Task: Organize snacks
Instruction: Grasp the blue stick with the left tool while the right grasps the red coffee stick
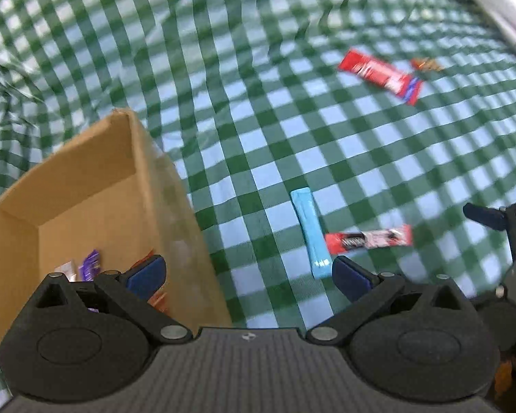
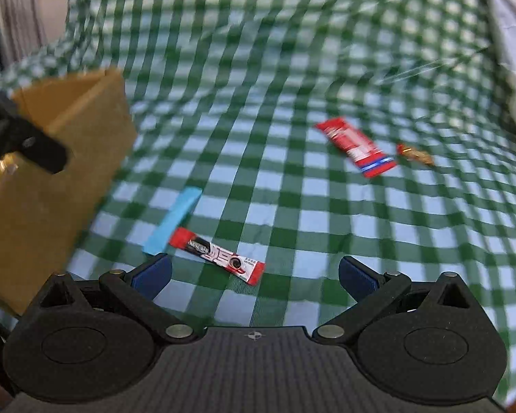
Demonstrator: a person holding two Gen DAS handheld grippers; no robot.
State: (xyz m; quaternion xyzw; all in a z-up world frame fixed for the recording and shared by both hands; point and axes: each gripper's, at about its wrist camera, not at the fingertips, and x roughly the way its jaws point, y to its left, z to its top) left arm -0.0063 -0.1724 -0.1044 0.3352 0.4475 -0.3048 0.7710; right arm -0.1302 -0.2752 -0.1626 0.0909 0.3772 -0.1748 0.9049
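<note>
A cardboard box [image 1: 154, 186] stands on the green checked cloth; it also shows in the right wrist view [image 2: 86, 130]. Inside lie a purple snack [image 1: 91, 264] and other small packets. My left gripper [image 1: 247, 275] is open and empty, its left finger over the box's right wall. My right gripper [image 2: 254, 277] is open and empty, just above a small red bar [image 2: 216, 254], also seen in the left wrist view [image 1: 369, 239]. A light blue stick [image 1: 309, 232] lies beside it [image 2: 173, 220]. A larger red packet [image 1: 382, 75] and a small orange candy [image 1: 426, 64] lie farther off.
The checked cloth [image 2: 292, 69] is wrinkled at its far side. A white edge [image 1: 498, 13] runs along the far right. The other gripper's finger [image 2: 34, 144] reaches in front of the box at the left; the right gripper's finger [image 1: 485, 215] shows at the left wrist view's right edge.
</note>
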